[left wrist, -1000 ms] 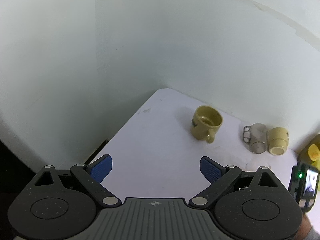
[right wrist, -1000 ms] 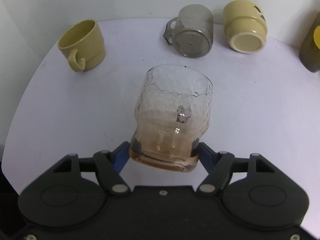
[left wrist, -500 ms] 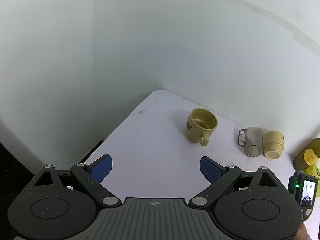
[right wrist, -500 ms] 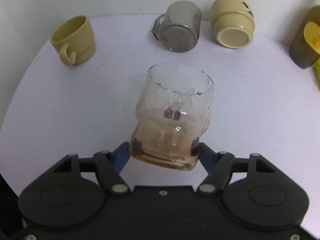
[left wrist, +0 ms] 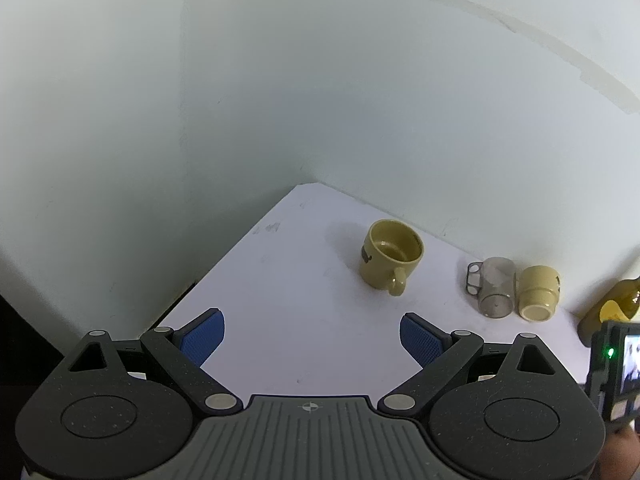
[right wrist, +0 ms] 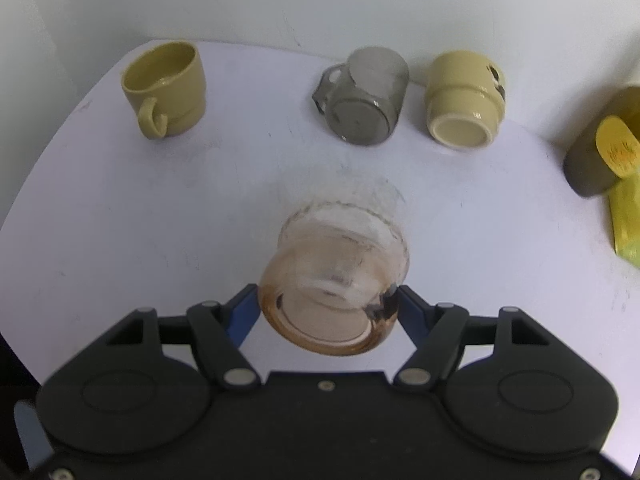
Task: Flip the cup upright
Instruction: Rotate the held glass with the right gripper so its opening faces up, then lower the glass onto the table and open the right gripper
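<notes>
Amber-tinted glass fills the middle of the right wrist view: a textured tumbler [right wrist: 336, 280] is clamped near its thick base between the blue pads [right wrist: 242, 314] of the right hand-held gripper [right wrist: 326, 312]. The tumbler is tipped so that its base faces the camera and its rim points away and down toward the white worktop [right wrist: 120, 220]. Its outline is blurred, and whether the rim touches the surface cannot be told.

Along the far edge of the worktop, by the wall, stand three other vessels. At the left a yellow mug [right wrist: 166, 86] sits upright with its mouth open upward and its handle toward the camera. Well to its right a grey translucent mug [right wrist: 364, 102] lies with its base toward the camera, and just beside it a second yellow cup [right wrist: 464, 98] lies the same way, pale base showing. At the right edge sits an olive-brown bottle [right wrist: 596, 156] with a yellow label.

The left hand-held gripper [left wrist: 312, 338] is released, its blue pads [left wrist: 202, 338] spread wide with nothing between them, raised over the near left part of the worktop [left wrist: 280, 300]. From this view the upright yellow mug [left wrist: 390, 254] stands ahead, with the grey mug [left wrist: 494, 286] and the yellow cup [left wrist: 538, 292] side by side further right, touching or nearly so, and the bottle [left wrist: 612, 308] at the right edge.
</notes>
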`<state>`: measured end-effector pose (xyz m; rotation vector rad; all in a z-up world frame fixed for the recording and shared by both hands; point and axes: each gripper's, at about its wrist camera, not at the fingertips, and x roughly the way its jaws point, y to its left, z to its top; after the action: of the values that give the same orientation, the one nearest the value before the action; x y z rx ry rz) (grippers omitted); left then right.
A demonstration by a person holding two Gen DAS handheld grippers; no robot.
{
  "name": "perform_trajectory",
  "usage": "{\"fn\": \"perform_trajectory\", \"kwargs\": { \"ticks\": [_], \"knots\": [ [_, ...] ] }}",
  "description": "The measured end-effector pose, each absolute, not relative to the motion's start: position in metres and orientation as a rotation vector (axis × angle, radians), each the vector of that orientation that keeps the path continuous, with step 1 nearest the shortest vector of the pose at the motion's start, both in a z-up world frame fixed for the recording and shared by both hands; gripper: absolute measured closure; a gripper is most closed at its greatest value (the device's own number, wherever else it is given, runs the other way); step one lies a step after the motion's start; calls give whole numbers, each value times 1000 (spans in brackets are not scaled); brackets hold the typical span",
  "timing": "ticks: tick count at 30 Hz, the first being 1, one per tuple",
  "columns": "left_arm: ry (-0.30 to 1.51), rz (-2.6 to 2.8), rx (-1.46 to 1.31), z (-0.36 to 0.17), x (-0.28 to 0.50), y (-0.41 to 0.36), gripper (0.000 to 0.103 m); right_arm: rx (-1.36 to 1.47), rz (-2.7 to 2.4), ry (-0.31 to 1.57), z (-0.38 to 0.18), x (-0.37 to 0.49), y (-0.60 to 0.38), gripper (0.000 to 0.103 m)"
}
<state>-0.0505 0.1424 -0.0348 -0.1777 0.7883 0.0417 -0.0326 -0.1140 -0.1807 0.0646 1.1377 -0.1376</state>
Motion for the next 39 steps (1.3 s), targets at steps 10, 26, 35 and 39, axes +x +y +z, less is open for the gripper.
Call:
{"fn": "perform_trajectory", "kwargs": {
  "ticks": [10,26,35,39],
  "knots": [
    [802,54,-195,-43,-57,146,8,102,-35,1192,-169,15,-140,33],
    [789,58,-192,-32,-71,142,8,167,-26,1183,-175,34,-163,31],
    [796,18,-184,-28,-70,127,8,111,-31,1116,-163,16,-163,30],
    [797,-3,-180,-25,-70,117,8,86,-14,1125,-170,11,-156,35]
  ]
}}
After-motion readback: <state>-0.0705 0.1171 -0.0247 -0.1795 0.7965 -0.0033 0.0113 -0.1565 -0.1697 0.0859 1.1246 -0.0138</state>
